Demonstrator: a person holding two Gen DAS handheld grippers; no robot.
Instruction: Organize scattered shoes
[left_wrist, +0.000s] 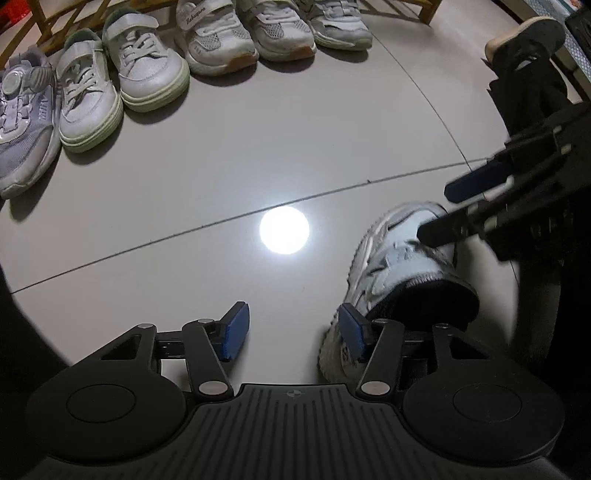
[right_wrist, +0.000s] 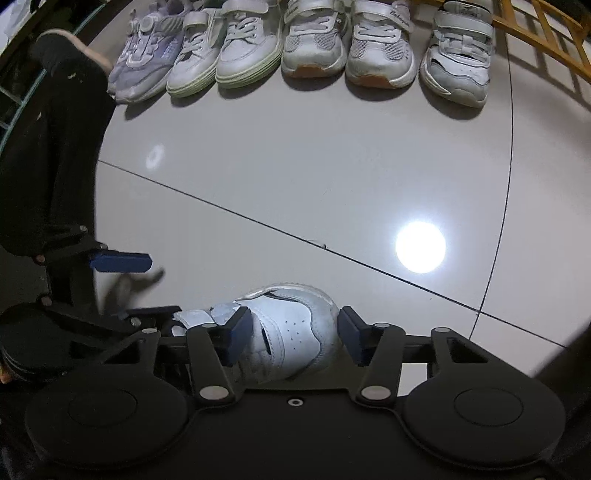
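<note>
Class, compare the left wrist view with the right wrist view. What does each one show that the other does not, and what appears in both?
Only the left wrist view: the left claw with bare floor between its pads, and the loose shoe's dark heel opening.

Only the right wrist view: the right claw straddling the loose white shoe at its toe; whether the pads press on it is unclear. All six lined-up shoes show fully here.

Both: the loose white shoe, the row of shoes along the wooden frame, the tiled floor with a bright light reflection, and a person's dark-clothed leg.
</note>
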